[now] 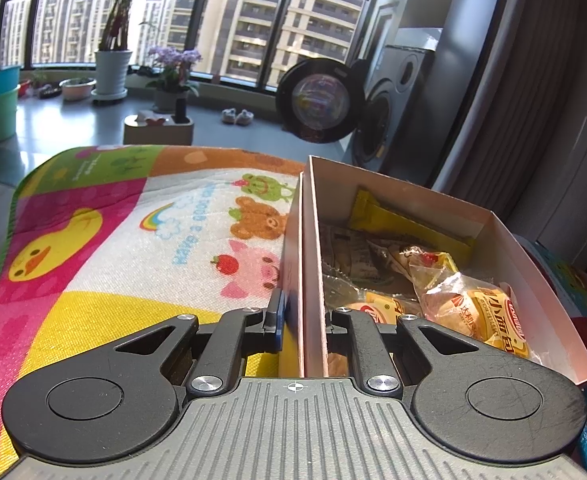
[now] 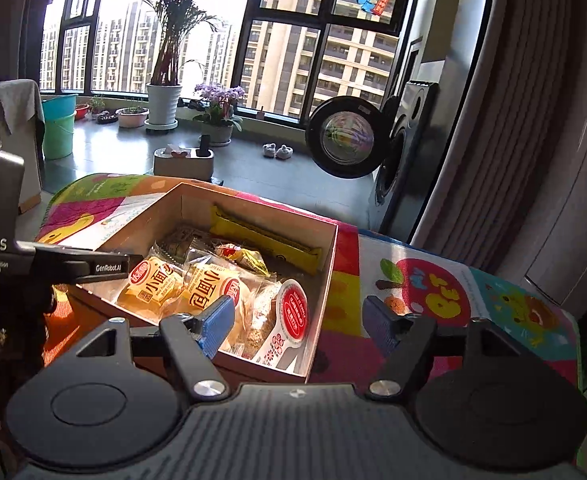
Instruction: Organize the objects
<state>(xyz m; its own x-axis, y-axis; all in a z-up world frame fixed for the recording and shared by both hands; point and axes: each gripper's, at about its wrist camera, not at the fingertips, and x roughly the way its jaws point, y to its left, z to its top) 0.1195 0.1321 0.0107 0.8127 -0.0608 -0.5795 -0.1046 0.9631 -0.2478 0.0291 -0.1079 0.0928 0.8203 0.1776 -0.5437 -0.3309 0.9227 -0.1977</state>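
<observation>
Cardboard box [image 2: 325, 280] holding bread packets [image 2: 153, 286], yellow bar [image 2: 265, 236] lying crosswise; left gripper [image 1: 302, 322] fingers pinching its wall, right gripper [image 2: 297, 322] fingers spread.

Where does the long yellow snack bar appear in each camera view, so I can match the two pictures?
Left wrist view: the long yellow snack bar lies at the far end of the box, right of centre.
Right wrist view: it lies along the box's far right wall, centre of the picture.
Shared landmark: the open washing machine door.

Matt cardboard box [image 2: 325, 276], glossy plastic snack wrappers [image 2: 153, 286], woven-textured play mat [image 1: 113, 264].
</observation>
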